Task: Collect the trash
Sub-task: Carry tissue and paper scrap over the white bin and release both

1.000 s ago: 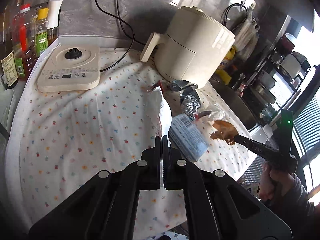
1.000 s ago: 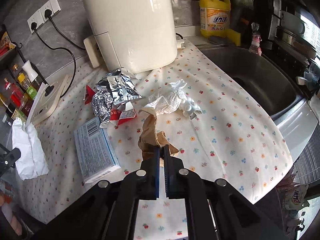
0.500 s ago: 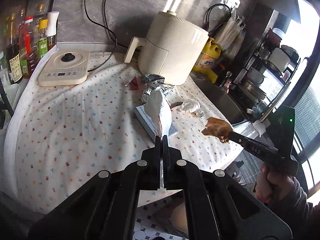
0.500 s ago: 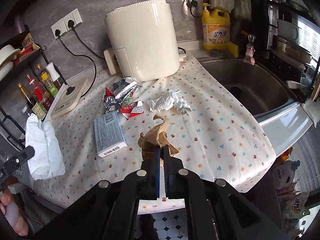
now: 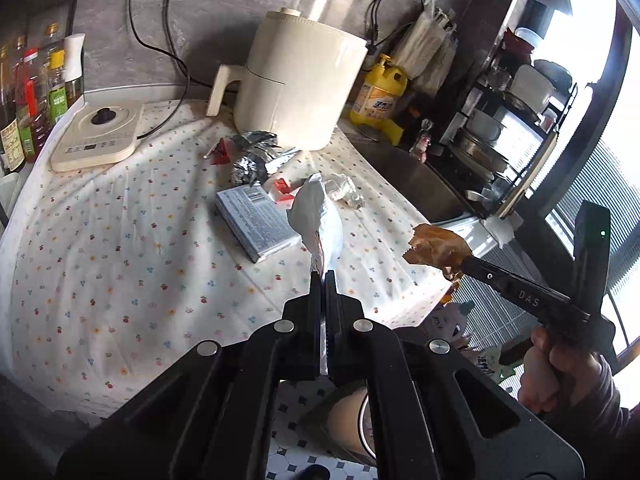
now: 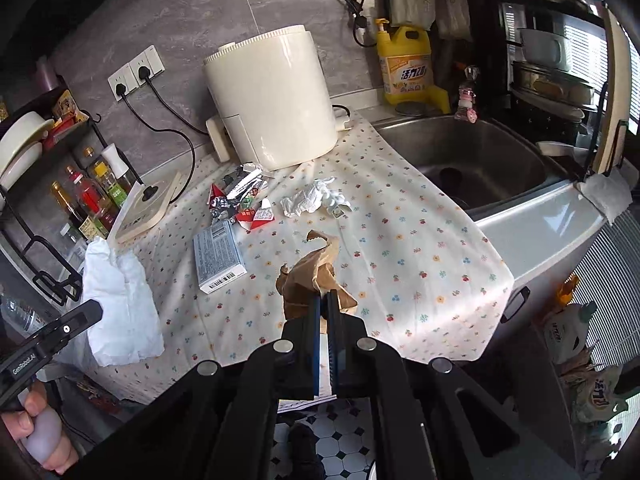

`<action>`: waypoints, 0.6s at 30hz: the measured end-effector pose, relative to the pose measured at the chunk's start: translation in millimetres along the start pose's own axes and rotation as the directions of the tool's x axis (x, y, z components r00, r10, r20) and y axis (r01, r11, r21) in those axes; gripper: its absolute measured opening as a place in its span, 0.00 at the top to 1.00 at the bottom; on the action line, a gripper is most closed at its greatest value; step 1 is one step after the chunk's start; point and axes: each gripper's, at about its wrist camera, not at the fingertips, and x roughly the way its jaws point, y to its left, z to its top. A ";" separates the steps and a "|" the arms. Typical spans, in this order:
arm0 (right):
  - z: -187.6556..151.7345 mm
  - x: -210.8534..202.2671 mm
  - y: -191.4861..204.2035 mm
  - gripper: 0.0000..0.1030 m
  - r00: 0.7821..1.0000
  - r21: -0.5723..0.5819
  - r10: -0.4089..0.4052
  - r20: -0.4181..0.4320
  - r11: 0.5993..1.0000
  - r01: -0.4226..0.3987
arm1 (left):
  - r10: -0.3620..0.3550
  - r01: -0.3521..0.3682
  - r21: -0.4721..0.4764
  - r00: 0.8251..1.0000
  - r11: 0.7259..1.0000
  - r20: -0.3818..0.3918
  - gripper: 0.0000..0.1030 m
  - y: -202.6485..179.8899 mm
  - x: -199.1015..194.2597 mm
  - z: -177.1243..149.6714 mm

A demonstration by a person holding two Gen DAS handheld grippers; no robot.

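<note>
My left gripper [image 5: 324,276] is shut on a white paper napkin [image 5: 320,216], which stands up from the jaws over the table's front edge; the same napkin [image 6: 122,300] hangs at the left of the right wrist view. My right gripper [image 6: 325,296] is shut on a crumpled brown paper wrapper [image 6: 316,276], seen as the wrapper [image 5: 438,246] at the right of the left wrist view. On the flowered tablecloth [image 5: 120,240] lie a blue-grey box [image 5: 256,220], crumpled foil [image 5: 248,168], red wrappers [image 6: 256,216] and a white tissue [image 6: 312,198].
A cream air fryer [image 6: 272,96] stands at the back, an induction cooker [image 5: 96,136] at the left beside sauce bottles [image 5: 36,100]. A steel sink [image 6: 480,156] with a yellow detergent jug [image 6: 408,68] lies to the right. Tiled floor [image 6: 340,440] shows below the table edge.
Both grippers have pulled back and up from the table, each with its piece of trash. The table looks smaller and the floor has come into view below.
</note>
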 end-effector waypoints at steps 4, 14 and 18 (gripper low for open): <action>-18.9 -20.1 -26.0 0.96 1.000 0.037 -0.026 -0.007 0.999 0.026 | -0.043 0.045 0.036 0.998 0.998 -0.043 0.97 -26.8 15.1 -10.5; -80.7 -49.9 -92.8 0.96 0.993 0.152 -0.094 -0.074 0.983 0.104 | -0.133 0.152 0.101 0.975 0.983 -0.177 0.97 -91.9 55.7 -55.0; -107.3 -54.6 -113.7 0.95 0.989 0.188 -0.098 -0.113 0.975 0.118 | -0.154 0.186 0.121 0.960 0.975 -0.235 0.97 -115.7 71.2 -77.3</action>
